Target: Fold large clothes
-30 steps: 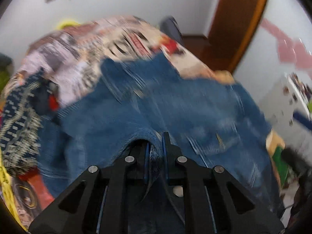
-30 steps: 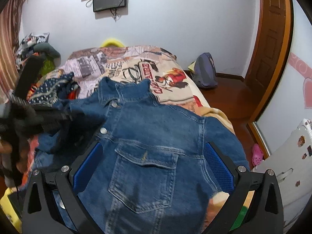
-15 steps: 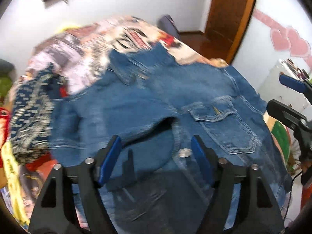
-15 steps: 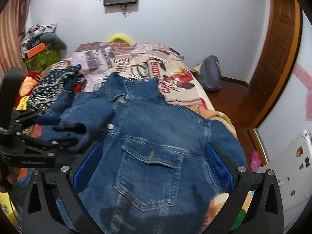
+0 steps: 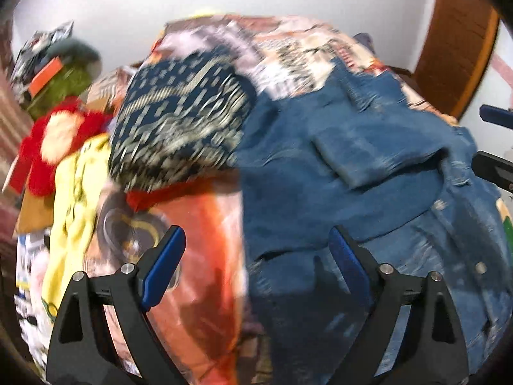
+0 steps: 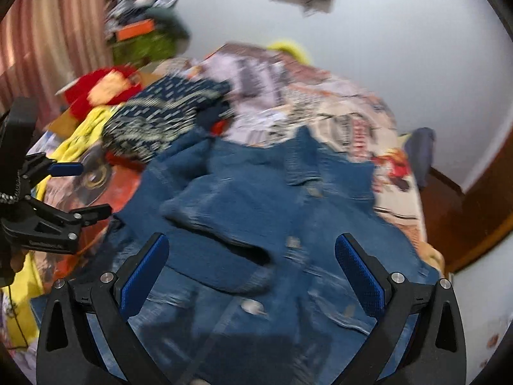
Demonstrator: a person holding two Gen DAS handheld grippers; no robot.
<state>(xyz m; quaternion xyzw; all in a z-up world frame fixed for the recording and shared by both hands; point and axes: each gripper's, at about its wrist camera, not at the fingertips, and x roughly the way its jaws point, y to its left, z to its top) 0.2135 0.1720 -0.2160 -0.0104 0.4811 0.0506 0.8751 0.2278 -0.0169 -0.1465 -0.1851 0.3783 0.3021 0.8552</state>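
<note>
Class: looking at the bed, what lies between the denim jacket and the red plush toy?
The folded navy patterned cloth lies between the denim jacket and the red plush toy; the right wrist view shows this best.

Both wrist views look down over the bed (image 5: 304, 45) toward the far wall, sharing the denim jacket (image 6: 256, 192) at lower centre

One denim jacket (image 6: 256, 224) lies on the one bed (image 6: 336, 109). Near the bed's left edge sit one dark patterned garment (image 5: 179, 118), one yellow cloth (image 5: 73, 192) and one red plush toy (image 5: 54, 138). Two tools show: the left tool (image 5: 256, 256) and the right tool (image 6: 251, 263), each with two blue-padded fingers.
</note>
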